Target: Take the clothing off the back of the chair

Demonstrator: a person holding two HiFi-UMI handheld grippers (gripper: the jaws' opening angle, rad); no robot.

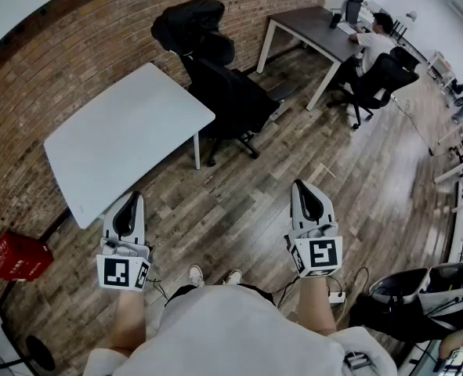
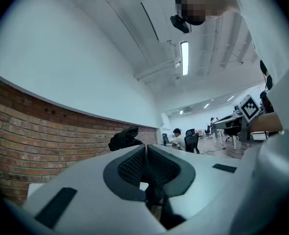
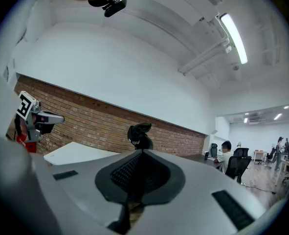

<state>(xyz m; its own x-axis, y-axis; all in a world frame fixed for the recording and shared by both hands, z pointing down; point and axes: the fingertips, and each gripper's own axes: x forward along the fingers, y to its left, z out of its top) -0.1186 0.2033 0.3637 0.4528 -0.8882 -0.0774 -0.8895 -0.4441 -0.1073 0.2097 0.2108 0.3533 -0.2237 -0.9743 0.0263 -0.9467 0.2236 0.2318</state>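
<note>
A black garment (image 1: pixel 186 20) is draped over the backrest of a black office chair (image 1: pixel 233 94), which stands by the brick wall at the far end of a white table (image 1: pixel 121 139). My left gripper (image 1: pixel 132 198) and right gripper (image 1: pixel 302 186) are held level, well short of the chair, over the wood floor. Both are shut with nothing between the pads. The garment (image 2: pixel 124 138) shows just above the closed left gripper (image 2: pixel 145 149) in the left gripper view. In the right gripper view the garment (image 3: pixel 140 134) sits right above the closed right gripper (image 3: pixel 141 153).
A red crate (image 1: pixel 18 257) sits on the floor at the left by the wall. A person (image 1: pixel 374 41) sits at a dark desk (image 1: pixel 313 27) at the back right, with another black chair (image 1: pixel 381 78). Bags (image 1: pixel 423 290) and cables lie at the lower right.
</note>
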